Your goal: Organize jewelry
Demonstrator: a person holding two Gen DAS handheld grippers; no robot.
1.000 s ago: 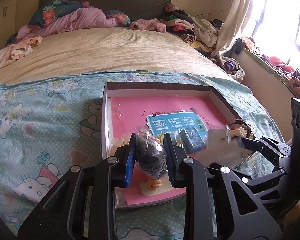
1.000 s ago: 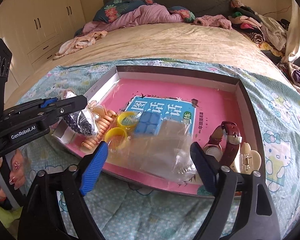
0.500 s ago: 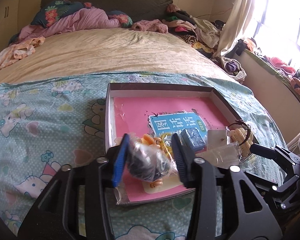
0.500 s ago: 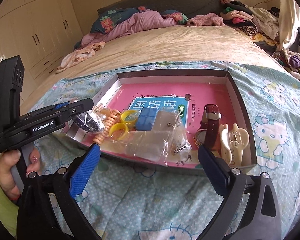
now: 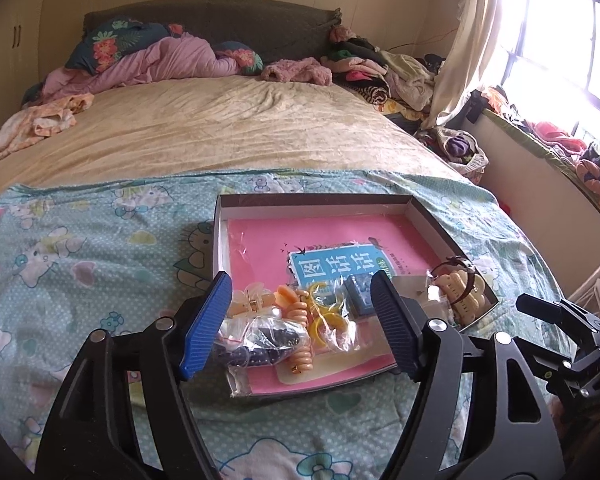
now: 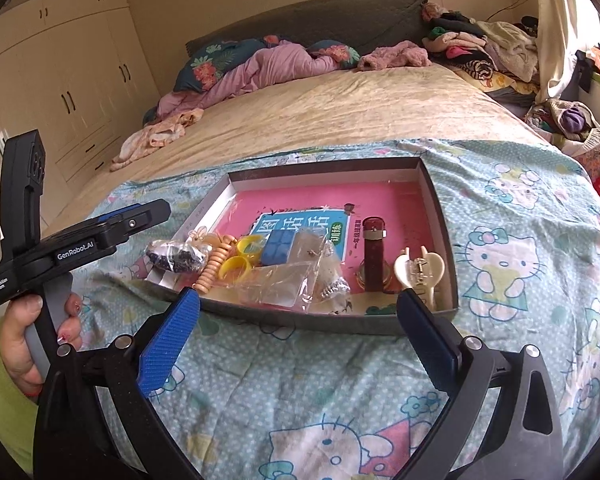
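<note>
This is a bedroom in a lived-in home. A wide bed fills the room, with a dark padded headboard, floral pillows and a crumpled pink duvet at its head. A cartoon-cat sheet covers the near end. Loose clothes are heaped along the far side of the mattress. Cream built-in wardrobes line one wall, and a pale curtain hangs beside a bright window whose sill holds more clothing.

tray far half bare, near half cluttered
</note>
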